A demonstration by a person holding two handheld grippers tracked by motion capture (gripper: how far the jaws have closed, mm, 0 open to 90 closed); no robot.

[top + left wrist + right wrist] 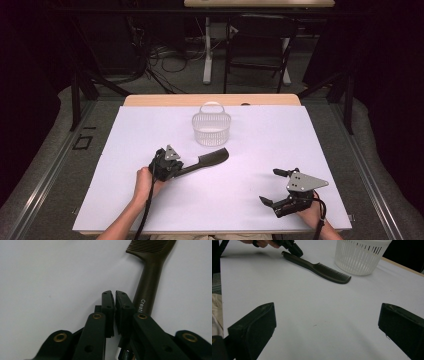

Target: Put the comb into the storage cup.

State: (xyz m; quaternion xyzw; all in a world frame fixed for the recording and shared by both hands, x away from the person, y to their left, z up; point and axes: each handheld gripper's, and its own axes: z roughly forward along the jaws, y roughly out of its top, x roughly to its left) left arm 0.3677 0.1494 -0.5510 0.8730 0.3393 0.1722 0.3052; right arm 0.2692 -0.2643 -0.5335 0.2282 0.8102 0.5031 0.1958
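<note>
Your left gripper (176, 165) sits low over the white table (125, 165), left of centre, with its jaws pressed almost together and nothing between them; in the left gripper view (115, 293) a thin slit of table shows between the pads. The dark comb (207, 161) lies flat on the table just beside that gripper, its handle end next to the jaw tips and running along the outside of one jaw, not inside the grip. From the high view, the comb's long axis slants up and to the right: the handle end points back toward your left hand (142, 181), and the toothed end points toward the far right, stopping just short of the white basket (211, 129). In the left gripper view the comb (150, 277) carries pale lettering on the handle, partly hidden behind the jaw. The basket stands upright near the far middle of the table, its handle raised. Your right gripper (275, 186) rests near the front right corner, jaws spread wide and empty, well apart from the comb; its own view looks across bare table at the comb (317, 266) and the basket (359, 257) beyond.
</note>
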